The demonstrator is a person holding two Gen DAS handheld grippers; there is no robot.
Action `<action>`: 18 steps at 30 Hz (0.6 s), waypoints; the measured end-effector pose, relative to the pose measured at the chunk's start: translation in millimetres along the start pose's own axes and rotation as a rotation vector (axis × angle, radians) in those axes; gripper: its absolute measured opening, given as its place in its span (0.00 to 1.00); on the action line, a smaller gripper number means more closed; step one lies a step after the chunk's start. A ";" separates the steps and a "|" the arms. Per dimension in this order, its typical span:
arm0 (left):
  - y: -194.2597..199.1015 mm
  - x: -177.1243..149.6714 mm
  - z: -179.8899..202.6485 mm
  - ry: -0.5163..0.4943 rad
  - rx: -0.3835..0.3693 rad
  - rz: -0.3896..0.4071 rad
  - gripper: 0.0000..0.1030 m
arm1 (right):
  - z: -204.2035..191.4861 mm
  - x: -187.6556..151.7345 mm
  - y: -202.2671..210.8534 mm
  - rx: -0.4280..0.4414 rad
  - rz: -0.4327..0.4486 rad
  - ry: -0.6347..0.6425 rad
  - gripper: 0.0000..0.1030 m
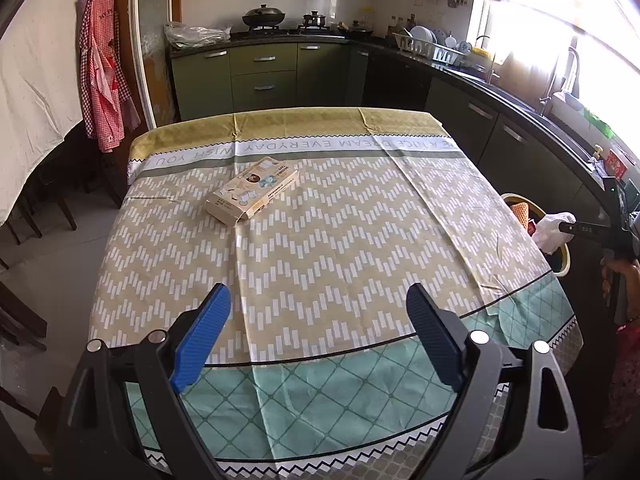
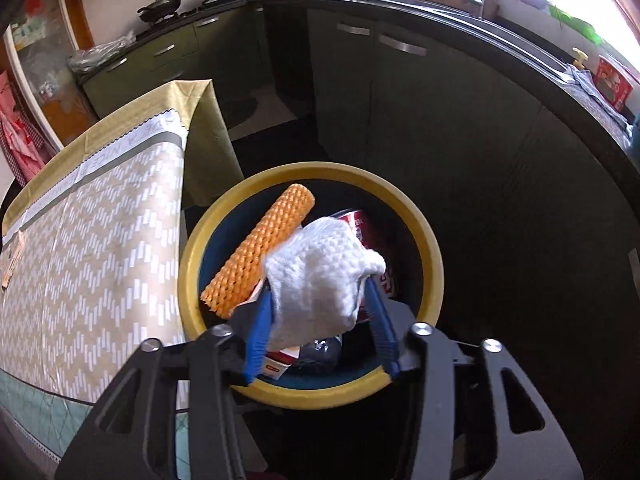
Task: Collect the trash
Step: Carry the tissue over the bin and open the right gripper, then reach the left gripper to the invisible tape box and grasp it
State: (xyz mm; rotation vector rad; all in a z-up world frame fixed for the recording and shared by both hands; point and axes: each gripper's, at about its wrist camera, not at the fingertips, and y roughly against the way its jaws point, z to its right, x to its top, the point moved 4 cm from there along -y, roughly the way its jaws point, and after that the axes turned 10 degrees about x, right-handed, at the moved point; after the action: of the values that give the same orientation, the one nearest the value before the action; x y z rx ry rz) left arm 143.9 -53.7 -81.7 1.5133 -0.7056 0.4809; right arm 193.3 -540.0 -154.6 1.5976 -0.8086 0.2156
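My right gripper [image 2: 320, 300] is shut on a crumpled white paper towel [image 2: 320, 276] and holds it over the yellow-rimmed trash bin [image 2: 434, 264] beside the table. The bin holds an orange foam net sleeve [image 2: 260, 252], a red package [image 2: 372, 236] and other trash. In the left wrist view the towel [image 1: 554, 228] and the bin [image 1: 562, 260] show at the table's right edge. My left gripper [image 1: 318, 334] is open and empty above the near part of the table. A flat beige cardboard box [image 1: 253, 190] lies on the tablecloth at the far left.
The table [image 1: 340, 240] carries a beige zigzag cloth with a green border. Dark kitchen cabinets [image 1: 500, 128] and a counter with a sink run along the right, close to the bin. A stove with pans [image 1: 264, 16] stands at the back. Chairs [image 1: 24, 216] stand at the left.
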 end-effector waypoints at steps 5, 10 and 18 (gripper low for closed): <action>-7.6 3.2 7.2 -0.026 -0.017 -0.021 0.83 | -1.8 -3.3 22.7 0.009 0.081 -0.023 0.53; -17.9 14.4 13.1 -0.093 -0.047 -0.027 0.83 | -26.3 -12.0 46.8 0.081 0.125 0.006 0.58; -58.2 59.7 -3.5 -0.247 -0.034 -0.031 0.86 | -59.3 -36.7 59.2 0.203 0.122 0.014 0.61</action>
State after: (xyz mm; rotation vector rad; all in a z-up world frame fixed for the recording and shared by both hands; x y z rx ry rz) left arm 227.1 -60.1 -83.1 1.5650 -0.8755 0.2589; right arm 148.7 -470.3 -115.7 1.7355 -0.8967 0.4071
